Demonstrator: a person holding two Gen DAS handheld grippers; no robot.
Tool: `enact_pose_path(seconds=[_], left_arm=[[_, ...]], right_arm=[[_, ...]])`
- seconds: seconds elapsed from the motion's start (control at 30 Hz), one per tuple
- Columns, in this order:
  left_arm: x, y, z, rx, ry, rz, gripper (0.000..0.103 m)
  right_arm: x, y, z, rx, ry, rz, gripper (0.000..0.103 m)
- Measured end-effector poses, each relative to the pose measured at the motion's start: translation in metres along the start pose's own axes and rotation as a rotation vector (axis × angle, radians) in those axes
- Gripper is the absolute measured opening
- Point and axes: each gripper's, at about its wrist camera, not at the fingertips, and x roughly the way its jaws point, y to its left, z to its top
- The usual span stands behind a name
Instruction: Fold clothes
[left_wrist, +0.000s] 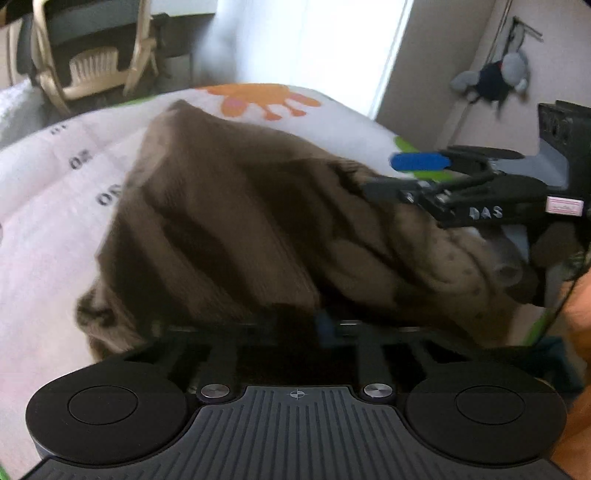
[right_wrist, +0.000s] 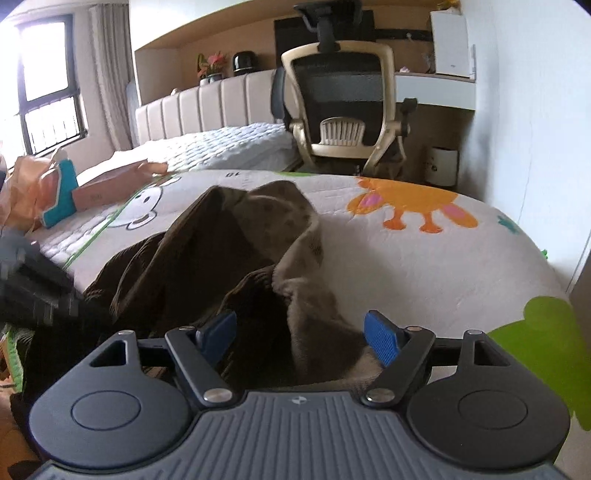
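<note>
A brown garment (right_wrist: 236, 266) lies bunched on a cartoon-print bed cover (right_wrist: 406, 251). The left tongs (left_wrist: 325, 321) pinch its near edge; the right tongs (right_wrist: 301, 338) stand wide, with cloth between their blue pads (right_wrist: 382, 341).

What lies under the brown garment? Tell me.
The brown garment lies crumpled on a cartoon-print quilt with an orange animal. Anything else beneath its folds is hidden.

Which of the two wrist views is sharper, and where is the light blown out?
Left wrist view: motion-smeared, the brown garment streaky, doorway behind overexposed. Right wrist view: sharp on the garment and office chair, window blown out at left; fisheye bends the play mat edge.
</note>
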Motion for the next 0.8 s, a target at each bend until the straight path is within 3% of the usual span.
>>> enact_pose_path(seconds=[0.1,0.2,0.33,0.4,0.43,0.47,0.5,0.53,0.6,0.7,0.8], left_arm=[[-0.019,0.019,0.009,-0.028,-0.061,0.053,0.006],[-0.049,0.053,0.027,-0.011,-0.177,0.247,0.003],[-0.079,0.12,0.038,-0.142,-0.237,0.448,0.003],[-0.082,0.115,0.03,-0.165,-0.224,0.362,0.012],[-0.083,0.113,0.027,-0.177,-0.217,0.318,0.032],[-0.084,0.11,0.023,-0.188,-0.21,0.275,0.047],[-0.08,0.099,0.019,-0.167,-0.197,0.24,0.07],[-0.075,0.088,0.016,-0.145,-0.184,0.205,0.081],[-0.065,0.066,0.01,-0.108,-0.155,0.152,0.086],[-0.057,0.047,0.002,-0.087,-0.132,0.096,0.094],[-0.064,0.05,-0.006,-0.092,-0.136,0.117,0.1]], right_arm=[[-0.005,0.009,0.003,-0.034,-0.002,0.025,0.077],[-0.015,0.018,0.008,-0.049,-0.026,0.053,0.077],[-0.027,0.036,0.01,-0.088,-0.013,0.139,0.077],[-0.027,0.047,0.009,-0.111,0.014,0.176,0.077],[-0.026,0.052,0.008,-0.12,0.026,0.195,0.077],[-0.023,0.058,0.009,-0.117,0.034,0.22,0.077],[-0.018,0.061,0.012,-0.097,0.043,0.252,0.07],[-0.014,0.064,0.014,-0.078,0.053,0.284,0.056],[-0.003,0.07,0.02,-0.038,0.078,0.345,0.044],[0.02,0.077,0.033,-0.029,0.135,0.38,0.043],[0.05,0.086,0.045,-0.052,0.214,0.409,0.043]])
